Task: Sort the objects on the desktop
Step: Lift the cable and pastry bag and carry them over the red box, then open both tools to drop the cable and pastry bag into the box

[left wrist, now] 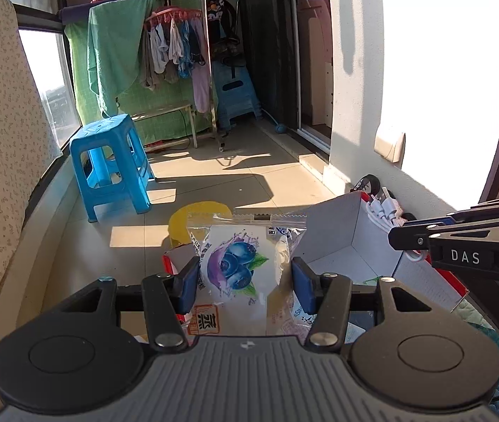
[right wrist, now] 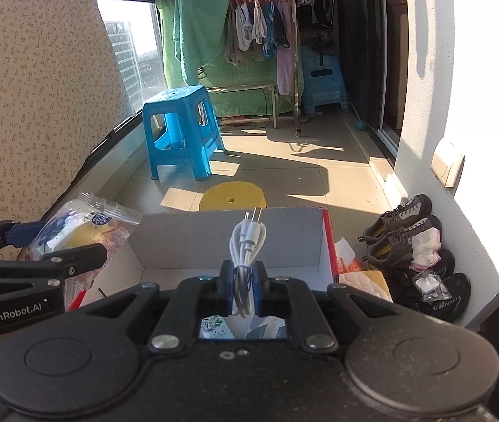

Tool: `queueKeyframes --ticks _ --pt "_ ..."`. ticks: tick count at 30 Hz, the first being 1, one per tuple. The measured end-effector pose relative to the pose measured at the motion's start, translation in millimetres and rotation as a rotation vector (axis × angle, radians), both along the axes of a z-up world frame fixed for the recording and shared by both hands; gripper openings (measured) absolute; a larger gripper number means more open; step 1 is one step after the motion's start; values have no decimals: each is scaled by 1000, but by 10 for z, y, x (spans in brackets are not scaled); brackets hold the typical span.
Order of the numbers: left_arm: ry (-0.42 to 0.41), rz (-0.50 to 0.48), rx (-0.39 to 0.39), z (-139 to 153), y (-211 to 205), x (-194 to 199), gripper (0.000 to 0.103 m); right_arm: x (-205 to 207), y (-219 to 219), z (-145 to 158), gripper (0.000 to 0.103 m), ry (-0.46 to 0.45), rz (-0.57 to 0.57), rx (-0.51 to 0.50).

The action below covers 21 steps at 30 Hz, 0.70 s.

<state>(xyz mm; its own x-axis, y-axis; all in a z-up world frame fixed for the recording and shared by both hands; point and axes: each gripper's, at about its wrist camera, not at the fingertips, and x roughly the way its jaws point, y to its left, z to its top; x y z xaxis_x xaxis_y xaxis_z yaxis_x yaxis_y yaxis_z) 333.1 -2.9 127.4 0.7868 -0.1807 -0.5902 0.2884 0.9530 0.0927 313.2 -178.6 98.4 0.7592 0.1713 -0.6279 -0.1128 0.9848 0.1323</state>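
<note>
Snack packet [left wrist: 239, 267], clear wrapper with blueberry print: pinched upright between the blue pads of the left hand-held gripper [left wrist: 244, 281], carried above the near left edge of the cardboard box [right wrist: 221, 242]. Held by its sides, probably so it can be lowered flat into a bin.

Cable bundle [right wrist: 246, 246], white, coiled, two plugs pointing up: clamped between the nearly closed jaws of the right hand-held gripper [right wrist: 244, 288], directly over the open box. Judged to be the item nearest its drop, the box being the likely sorting bin.

Cardboard box: white inside, red outer rim, open top, far wall standing; appears empty inside where visible.

Surroundings: yellow round stool [right wrist: 232, 195] just beyond the box; blue plastic stool [right wrist: 182, 130] farther off on the tiled floor; shoes [right wrist: 411, 232] along the right wall; laundry rack [right wrist: 260, 28] at the far end; patterned cushion [right wrist: 35, 88] at left.

Obstructions: the two grippers sit close side by side, so the packet could brush the right one. Box walls stand in the way of any low approach. Tabletop itself hidden below.
</note>
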Motion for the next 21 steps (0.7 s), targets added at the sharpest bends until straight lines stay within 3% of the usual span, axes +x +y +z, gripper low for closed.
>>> queueKeyframes --ticks 8,21 --pt "98 -19 45 -333 -96 336 53 234 86 -273 10 67 -3 -46" --pt "194 -32 125 -678 -114 498 53 318 193 -566 6 148 44 -88"
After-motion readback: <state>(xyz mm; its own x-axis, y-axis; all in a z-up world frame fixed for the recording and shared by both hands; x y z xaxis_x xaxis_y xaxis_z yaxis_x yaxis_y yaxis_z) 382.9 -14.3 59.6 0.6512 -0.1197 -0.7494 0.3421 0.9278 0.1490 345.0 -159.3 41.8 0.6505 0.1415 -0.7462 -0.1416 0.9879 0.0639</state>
